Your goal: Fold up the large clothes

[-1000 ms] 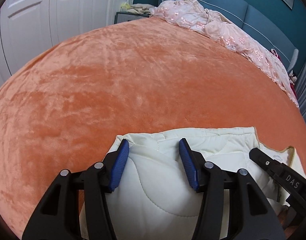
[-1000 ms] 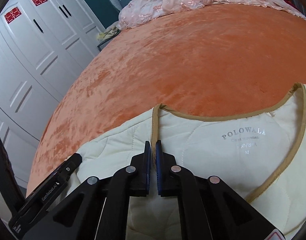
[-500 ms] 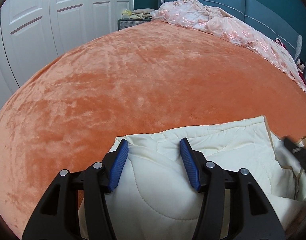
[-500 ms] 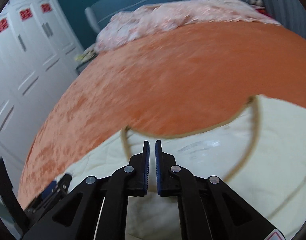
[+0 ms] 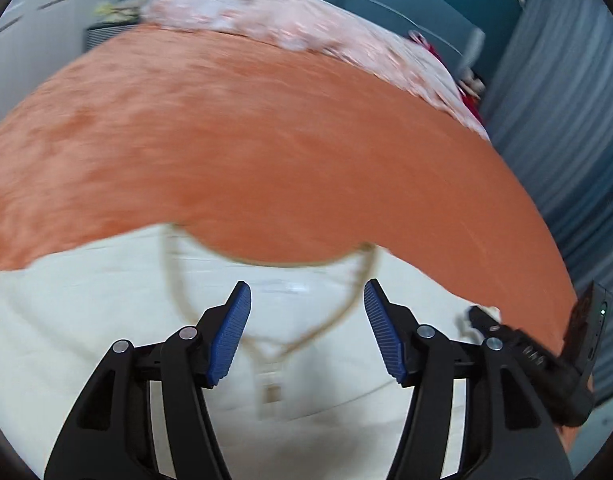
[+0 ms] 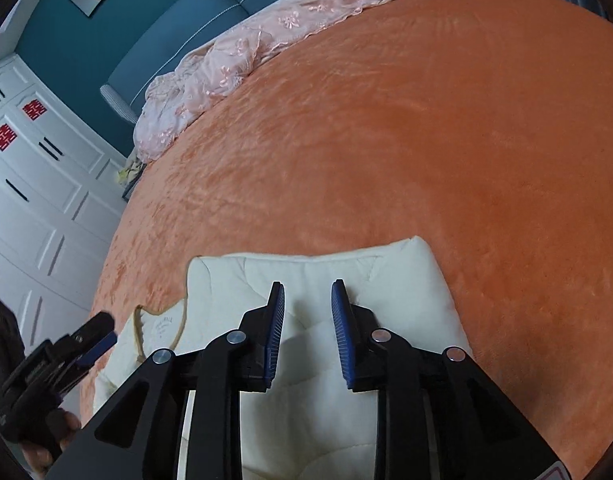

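Observation:
A cream quilted jacket [image 5: 86,320] with tan collar piping lies on the orange bedspread [image 5: 266,152]. My left gripper [image 5: 306,300] is open and empty, hovering above the jacket's neckline; the view is blurred. My right gripper [image 6: 308,300] is open and empty above a folded part of the jacket [image 6: 406,280], and it also shows at the right edge of the left wrist view [image 5: 478,316]. The left gripper shows at the lower left of the right wrist view [image 6: 98,332], by the collar and label [image 6: 162,324].
A pink lace blanket [image 6: 234,60] lies along the blue headboard [image 6: 178,32]. White wardrobe doors [image 6: 38,200] stand to the left, grey curtains [image 5: 566,120] to the right. Bare orange bedspread [image 6: 426,140] stretches beyond the jacket.
The right gripper has opened and moved right from the collar to the folded part. The left gripper, still open, has swung right from the folded part to over the neckline.

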### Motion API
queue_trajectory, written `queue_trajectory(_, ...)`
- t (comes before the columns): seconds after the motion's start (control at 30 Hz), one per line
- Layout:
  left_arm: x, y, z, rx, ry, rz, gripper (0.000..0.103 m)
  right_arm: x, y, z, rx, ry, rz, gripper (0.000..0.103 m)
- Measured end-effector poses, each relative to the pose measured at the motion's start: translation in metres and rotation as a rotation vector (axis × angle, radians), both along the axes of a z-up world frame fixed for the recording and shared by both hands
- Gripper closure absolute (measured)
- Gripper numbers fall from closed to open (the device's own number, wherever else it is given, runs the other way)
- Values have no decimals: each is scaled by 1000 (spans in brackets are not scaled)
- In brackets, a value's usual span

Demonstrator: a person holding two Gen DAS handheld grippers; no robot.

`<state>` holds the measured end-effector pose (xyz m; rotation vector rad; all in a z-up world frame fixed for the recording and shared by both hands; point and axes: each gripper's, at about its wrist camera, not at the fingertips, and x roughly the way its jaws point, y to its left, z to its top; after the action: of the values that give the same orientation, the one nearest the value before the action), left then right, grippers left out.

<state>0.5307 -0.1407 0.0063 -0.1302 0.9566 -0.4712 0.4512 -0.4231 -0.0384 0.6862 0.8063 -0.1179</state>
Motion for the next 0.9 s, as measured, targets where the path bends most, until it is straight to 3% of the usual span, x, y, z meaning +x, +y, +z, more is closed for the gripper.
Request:
queue_trajectory(0.13,1,-62,-30,100,44,-73,55,2,4,-14,-4,3,32,89)
queue_trajectory(0.23,2,-76,-51,170,47,-63,55,1,5,-20,4,-10,33,92)
queue_trajectory(0.37,3,-73,-65,173,19,-25,54,-1,3,-27,-5,-10,3,103)
queue_trajectory(0.47,-7,-79,-70,184,-36,-6,54,-1,5,-30,-22,-16,-22,103)
queue_trajectory(0.67,-5,-73,-71,159,-80,37,57,2,17,-28,-159,-10,-45,103)
queue_trajectory(0.9,-8,-58,-54,173,-110,132,60,2,15,-22,-184,-4,-72,103)
